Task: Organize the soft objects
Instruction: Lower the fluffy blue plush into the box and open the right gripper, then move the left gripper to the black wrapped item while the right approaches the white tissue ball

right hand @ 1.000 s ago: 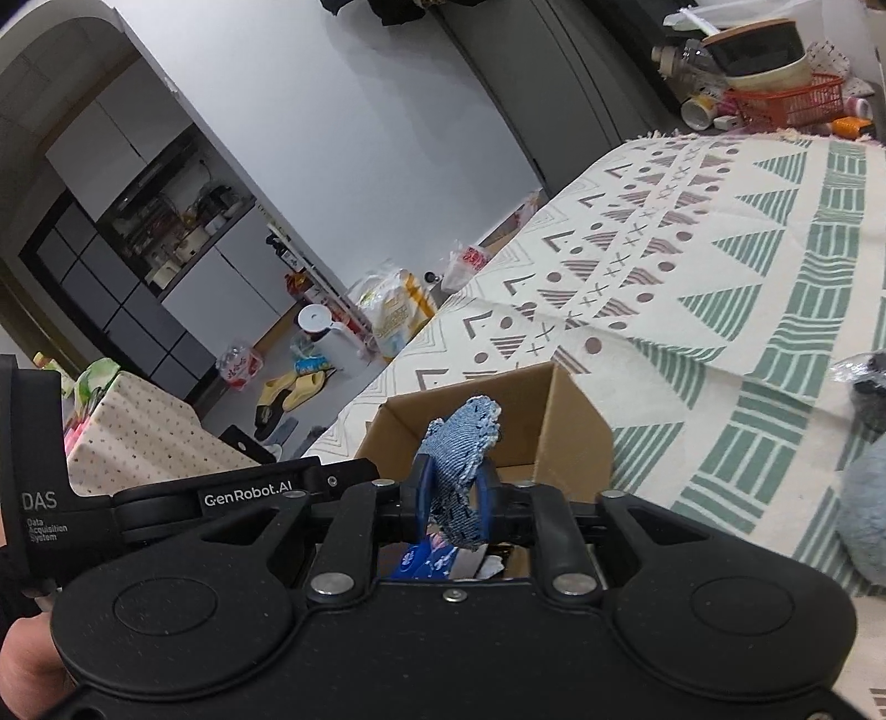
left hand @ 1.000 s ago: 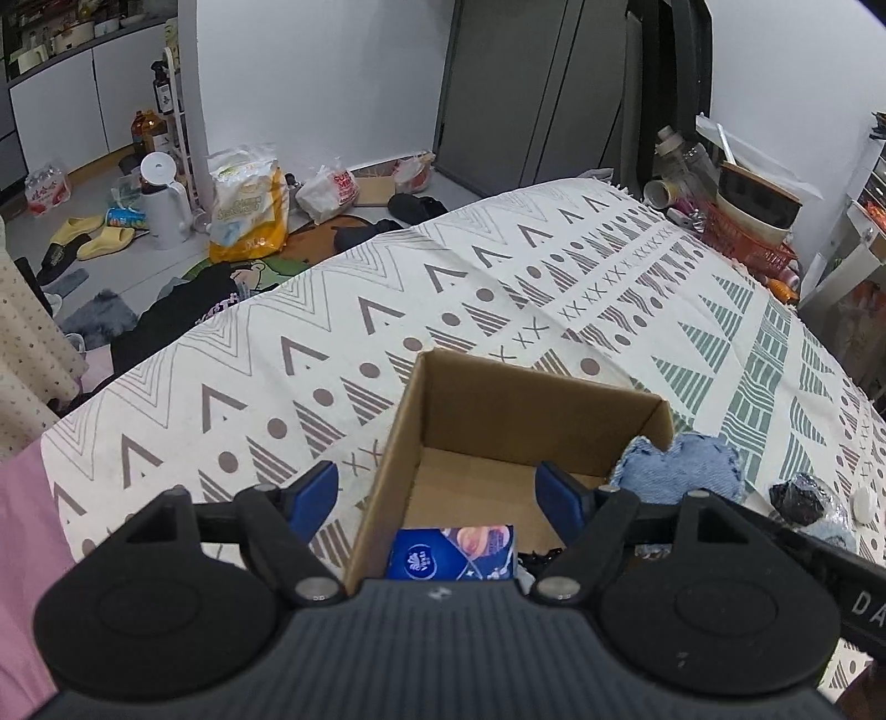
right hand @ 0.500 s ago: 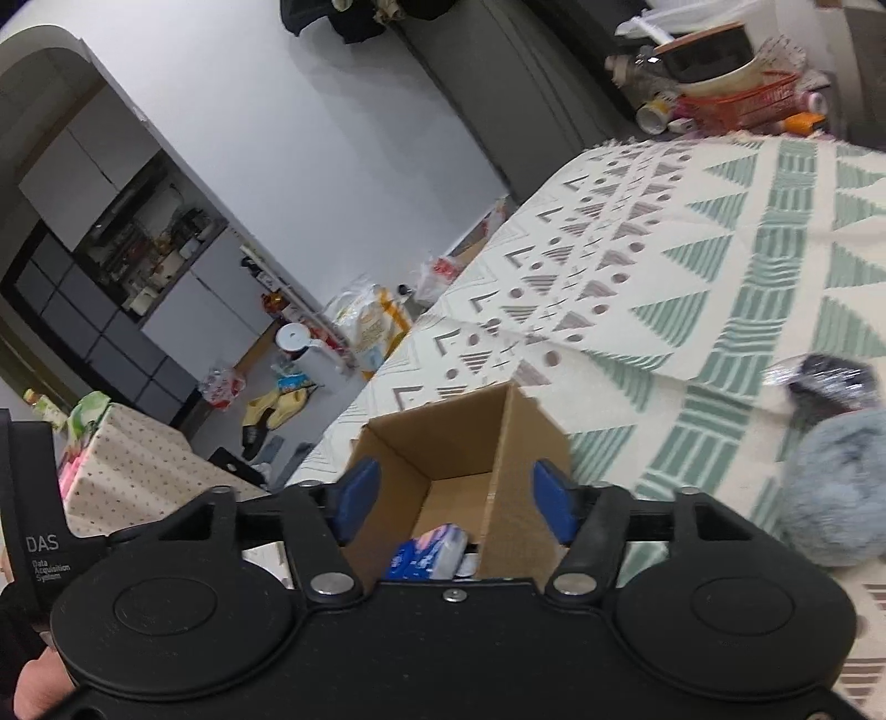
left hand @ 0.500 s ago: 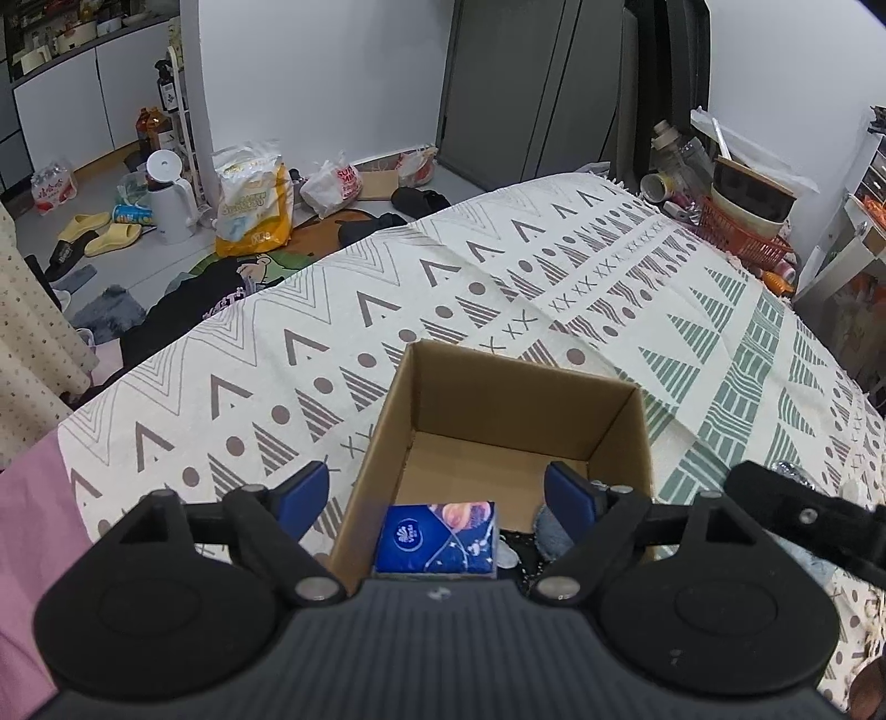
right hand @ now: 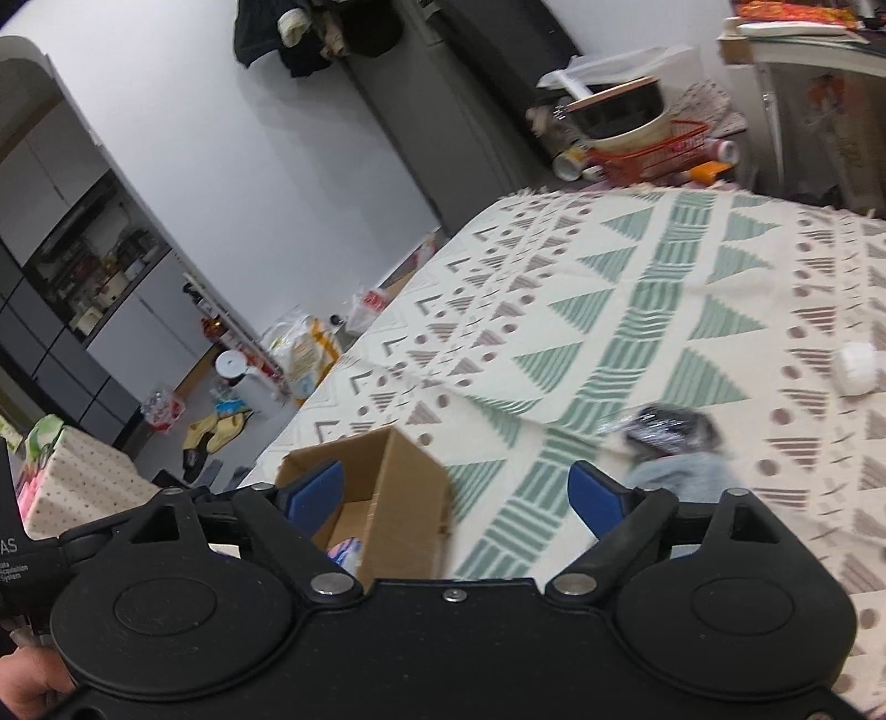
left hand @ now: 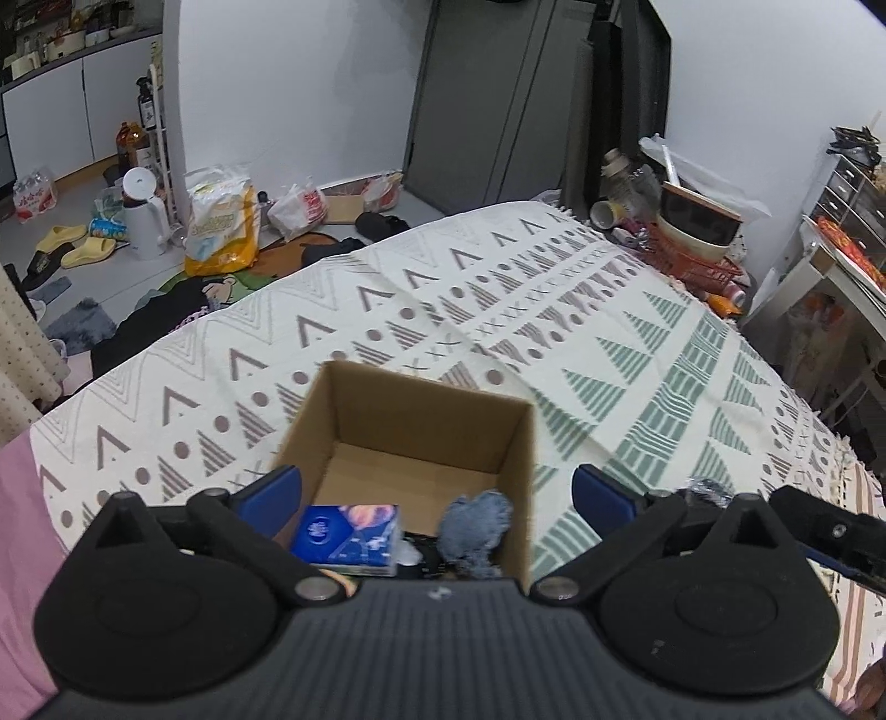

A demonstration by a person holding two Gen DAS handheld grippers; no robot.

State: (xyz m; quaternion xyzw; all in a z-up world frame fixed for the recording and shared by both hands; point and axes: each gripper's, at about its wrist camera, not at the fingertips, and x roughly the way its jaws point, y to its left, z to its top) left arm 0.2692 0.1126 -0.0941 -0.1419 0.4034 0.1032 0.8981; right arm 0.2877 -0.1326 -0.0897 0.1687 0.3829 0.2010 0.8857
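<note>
Jaws released on my right gripper (right hand: 457, 490); the denim scrap (left hand: 475, 523) now lies in the cardboard box (left hand: 410, 407), lower centre, so one soft item is done.

Bed covered by a cream blanket (left hand: 498, 310) with grey and green geometric print. Floor beyond its far edge cluttered: white kettle (left hand: 143, 213), yellow slippers (left hand: 77, 246), yellow-and-white bag (left hand: 221, 227), black sandals (left hand: 382, 224), dark garment (left hand: 160, 321). Red wire basket (left hand: 695, 260) holding stacked bowls (left hand: 698, 221) beside bed's far right corner. Dark clothes (right hand: 315, 30) hang on the wall.
</note>
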